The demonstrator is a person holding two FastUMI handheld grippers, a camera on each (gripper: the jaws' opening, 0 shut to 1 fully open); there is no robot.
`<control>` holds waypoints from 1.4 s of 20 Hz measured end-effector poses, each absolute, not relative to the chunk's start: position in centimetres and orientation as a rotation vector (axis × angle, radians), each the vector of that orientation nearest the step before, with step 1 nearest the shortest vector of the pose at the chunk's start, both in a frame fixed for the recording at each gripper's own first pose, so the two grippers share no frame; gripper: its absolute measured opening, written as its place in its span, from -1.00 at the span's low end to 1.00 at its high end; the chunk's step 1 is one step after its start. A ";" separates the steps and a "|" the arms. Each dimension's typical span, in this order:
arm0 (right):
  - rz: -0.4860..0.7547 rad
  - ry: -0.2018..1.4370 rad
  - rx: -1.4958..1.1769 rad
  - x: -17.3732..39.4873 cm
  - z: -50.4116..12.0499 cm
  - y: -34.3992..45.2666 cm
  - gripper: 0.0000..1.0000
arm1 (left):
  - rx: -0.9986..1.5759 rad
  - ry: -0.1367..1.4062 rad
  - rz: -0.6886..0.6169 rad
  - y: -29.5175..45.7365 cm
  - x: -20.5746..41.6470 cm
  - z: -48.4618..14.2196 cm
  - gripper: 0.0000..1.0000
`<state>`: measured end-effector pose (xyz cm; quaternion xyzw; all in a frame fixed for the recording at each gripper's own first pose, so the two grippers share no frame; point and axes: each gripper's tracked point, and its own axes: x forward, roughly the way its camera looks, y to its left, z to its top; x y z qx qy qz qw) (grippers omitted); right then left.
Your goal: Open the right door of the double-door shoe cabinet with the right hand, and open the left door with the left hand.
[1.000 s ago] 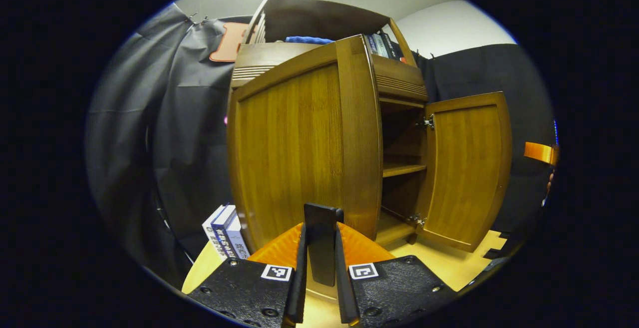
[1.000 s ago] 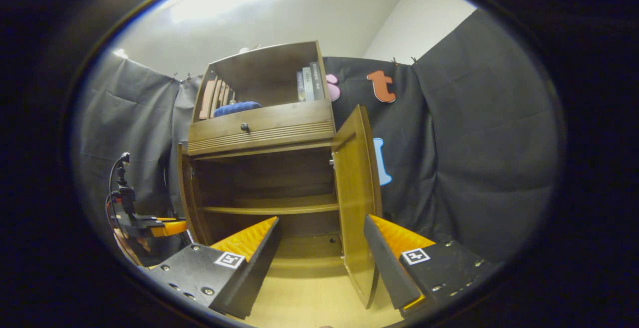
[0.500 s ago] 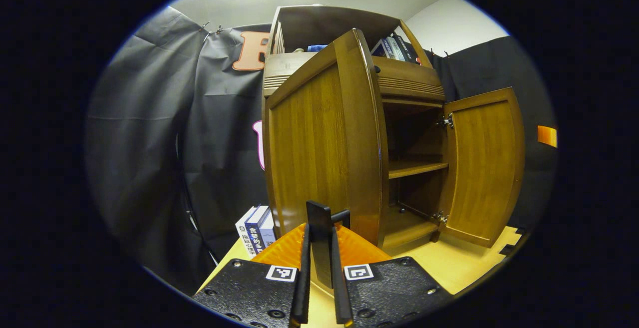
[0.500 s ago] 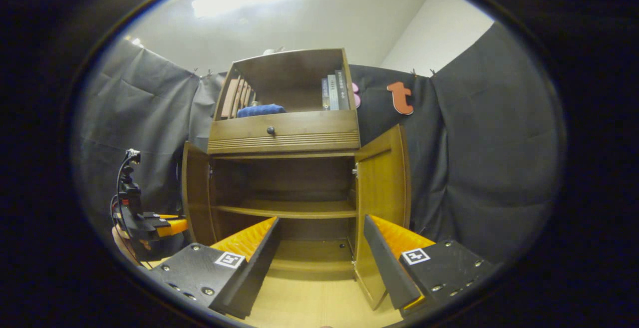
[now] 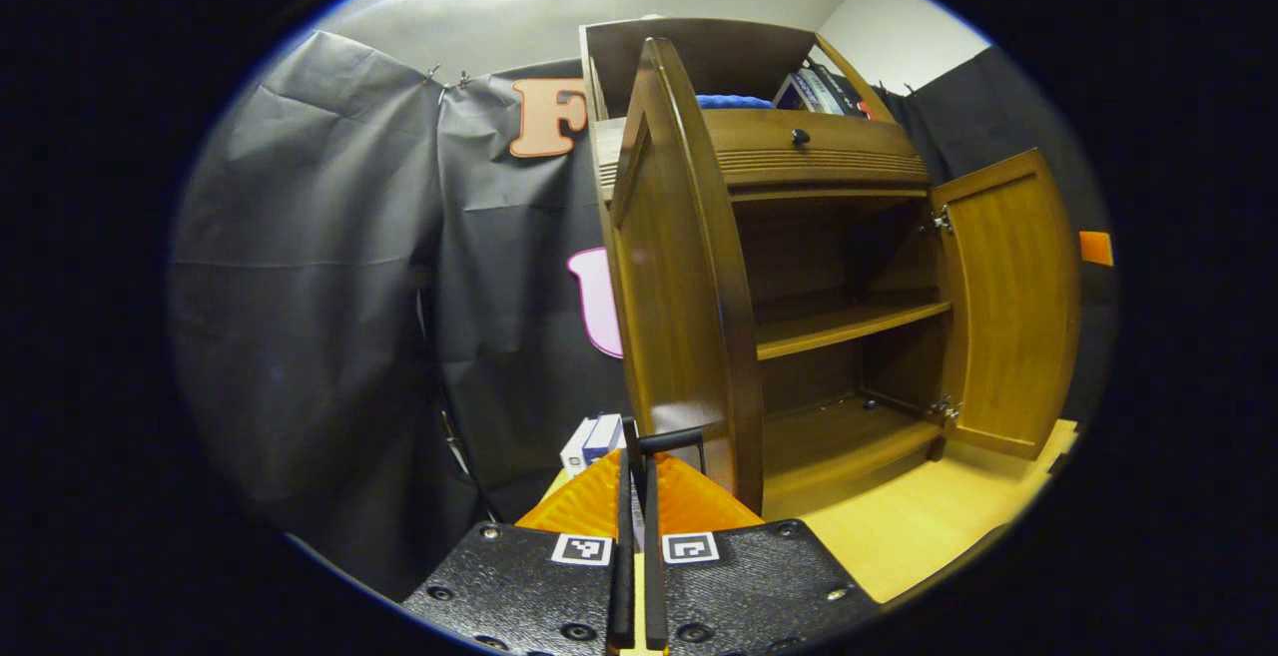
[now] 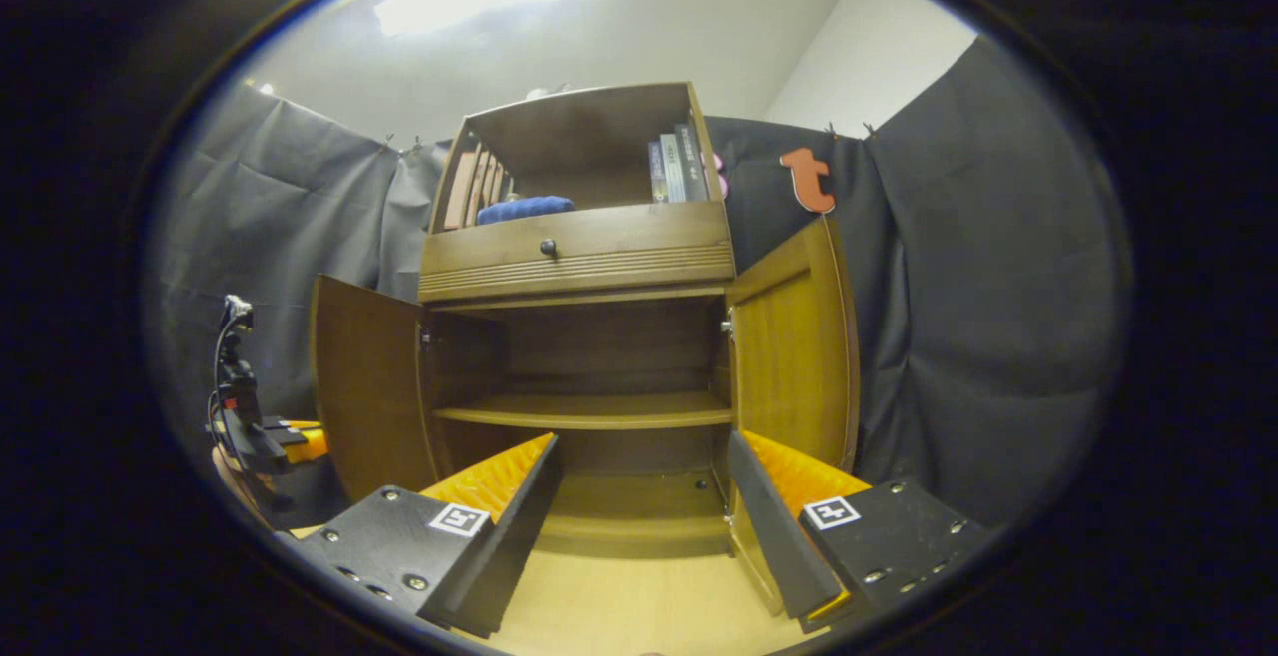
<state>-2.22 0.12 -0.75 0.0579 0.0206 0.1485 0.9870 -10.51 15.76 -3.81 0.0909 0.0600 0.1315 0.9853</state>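
Locate the brown wooden double-door shoe cabinet (image 6: pixel 584 247) standing on the pale wooden floor (image 6: pixel 619 606) against the black cloth wall. Count two doors, both swung open: the left door (image 5: pixel 664 287) seen nearly edge-on in the left gripper view, and the right door (image 5: pixel 1008 307) hinged wide at the far side. Note the left gripper (image 5: pixel 636 466) with fingers drawn together and clamped on the thin dark handle (image 5: pixel 667 435) at the lower edge of the left door. Note the right gripper (image 6: pixel 642 446) with fingers spread wide apart, holding nothing, facing the open lower compartment and touching neither door. Count one inner shelf (image 6: pixel 589 411) across the compartment, one drawer front above it with one small dark round knob (image 6: pixel 548 248), and one open top compartment holding one folded blue cloth (image 6: pixel 524 209) and a short row of upright books (image 6: pixel 677 162). Find a small stack of white and blue books (image 5: pixel 589 441) on the floor just beside the left side of the cabinet. Treat the printing on all book spines as too small to make out. Count two square black-and-white markers per gripper, one on each finger base (image 5: pixel 582 548).
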 end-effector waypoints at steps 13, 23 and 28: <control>0.230 0.020 0.135 -3.0 -1.1 -1.1 0.87 | 0.063 0.079 -0.029 21.2 -10.8 -3.4 -0.97; 0.200 0.027 0.134 -3.4 -2.1 -3.3 0.87 | 0.041 0.056 -0.044 20.7 -11.7 -3.1 -0.88; 0.220 0.022 0.155 -4.0 -2.4 -3.8 0.87 | 0.006 0.062 0.060 21.0 -14.1 -2.8 -0.58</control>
